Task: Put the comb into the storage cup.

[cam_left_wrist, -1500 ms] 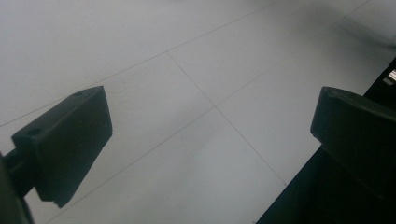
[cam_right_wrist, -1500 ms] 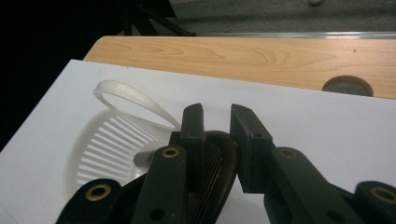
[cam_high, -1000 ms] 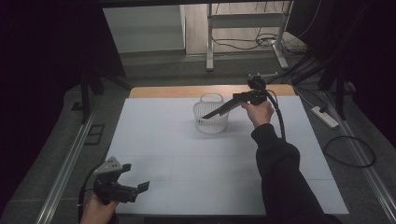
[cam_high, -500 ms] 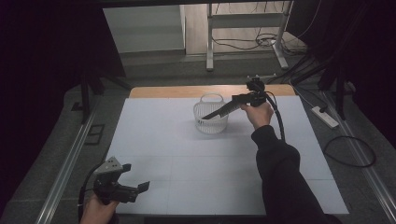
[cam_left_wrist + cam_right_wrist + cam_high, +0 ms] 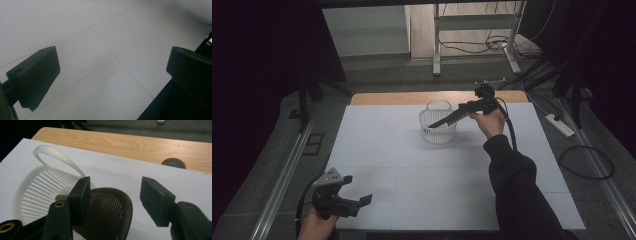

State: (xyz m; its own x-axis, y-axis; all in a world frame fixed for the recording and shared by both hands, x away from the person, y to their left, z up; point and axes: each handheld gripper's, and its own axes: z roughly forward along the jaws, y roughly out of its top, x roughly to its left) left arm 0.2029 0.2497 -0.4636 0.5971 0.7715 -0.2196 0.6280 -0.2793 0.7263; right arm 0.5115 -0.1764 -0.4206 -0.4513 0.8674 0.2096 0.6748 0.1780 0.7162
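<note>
The right tool, its jaws just opened and apart, hangs over the white slatted basket. A brown ribbed object lies below the jaws, unclamped. The tool is best lifted straight up, clear of the basket handle; the left tool is held apart and empty.

Lab: cables, railed table

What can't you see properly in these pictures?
- Bottom inside of the white slatted plastic basket: in the high view the right gripper reaches across it.
- Dark ribbed round thing in the right gripper view: the lower edge cuts it off and a jaw covers part, so I cannot tell what it is.
- Grey round thing on the wooden strip: half hidden by the white sheet.
- Left gripper: small and dim in the high view.
</note>
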